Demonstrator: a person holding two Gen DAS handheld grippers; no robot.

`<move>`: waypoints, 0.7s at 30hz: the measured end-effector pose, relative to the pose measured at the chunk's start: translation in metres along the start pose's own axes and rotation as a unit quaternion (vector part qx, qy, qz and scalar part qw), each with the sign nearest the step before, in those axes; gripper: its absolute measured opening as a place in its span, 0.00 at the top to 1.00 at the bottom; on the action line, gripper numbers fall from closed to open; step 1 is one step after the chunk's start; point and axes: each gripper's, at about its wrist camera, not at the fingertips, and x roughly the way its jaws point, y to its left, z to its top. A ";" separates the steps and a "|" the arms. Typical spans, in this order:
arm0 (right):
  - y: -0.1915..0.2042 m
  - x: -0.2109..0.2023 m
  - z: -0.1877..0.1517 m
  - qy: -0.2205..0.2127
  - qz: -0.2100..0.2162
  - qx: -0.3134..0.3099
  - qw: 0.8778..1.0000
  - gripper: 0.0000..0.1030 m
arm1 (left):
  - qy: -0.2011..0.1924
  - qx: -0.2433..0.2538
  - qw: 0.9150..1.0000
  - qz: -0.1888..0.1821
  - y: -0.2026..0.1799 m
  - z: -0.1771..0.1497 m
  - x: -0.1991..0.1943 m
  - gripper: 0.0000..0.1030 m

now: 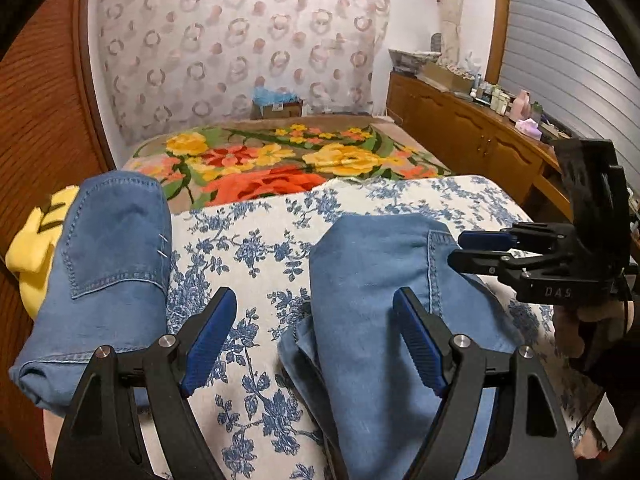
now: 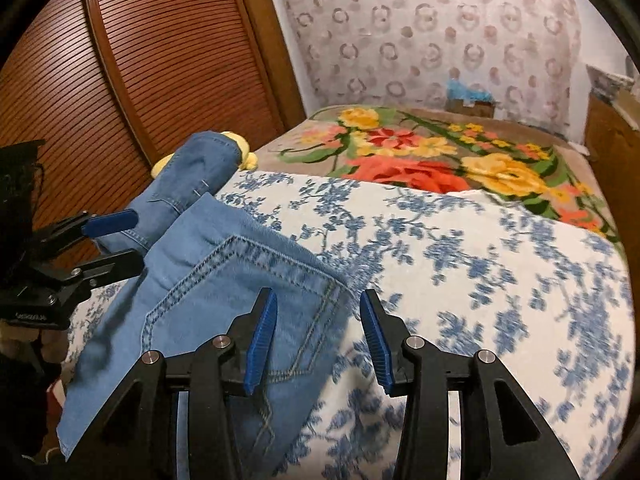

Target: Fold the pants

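OK, left gripper (image 1: pixel 316 340) is spread wide, holding nothing; jeans (image 1: pixel 372 320) lie folded on the floral bedsheet (image 1: pixel 248 232); right gripper (image 2: pixel 318 338) also released. Looks mid-fold: you'd next grab the edge by the pocket (image 2: pixel 256 280).

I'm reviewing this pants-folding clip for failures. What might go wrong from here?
Both claws, left and right, are open, so the light blue denim pants lie unheld. Their lower part seems to hang over the edge of the blue-flowered white bedspread and may slide off. The right claw sits at the hem, so it could miss the cloth.
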 end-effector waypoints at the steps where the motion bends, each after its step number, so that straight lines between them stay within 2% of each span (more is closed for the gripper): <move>1: -0.002 0.006 0.002 0.005 0.006 0.002 1.000 0.56 | 0.005 0.000 1.000 0.001 0.002 0.000 0.004 0.21; 8: -0.011 0.040 0.012 0.025 0.022 0.003 0.999 0.56 | 0.038 -0.018 0.999 -0.011 0.012 -0.005 0.029 0.21; 11: -0.014 0.045 0.014 0.026 0.016 0.005 1.000 0.53 | 0.044 -0.027 0.998 -0.020 0.015 -0.010 0.033 0.21; 15: -0.019 0.048 0.016 0.029 0.008 0.020 0.999 0.42 | 0.046 -0.031 0.998 -0.025 0.015 -0.011 0.037 0.21; 21: -0.016 0.030 0.007 0.038 0.024 0.038 0.998 0.41 | 0.046 -0.028 0.998 -0.026 0.012 -0.010 0.038 0.21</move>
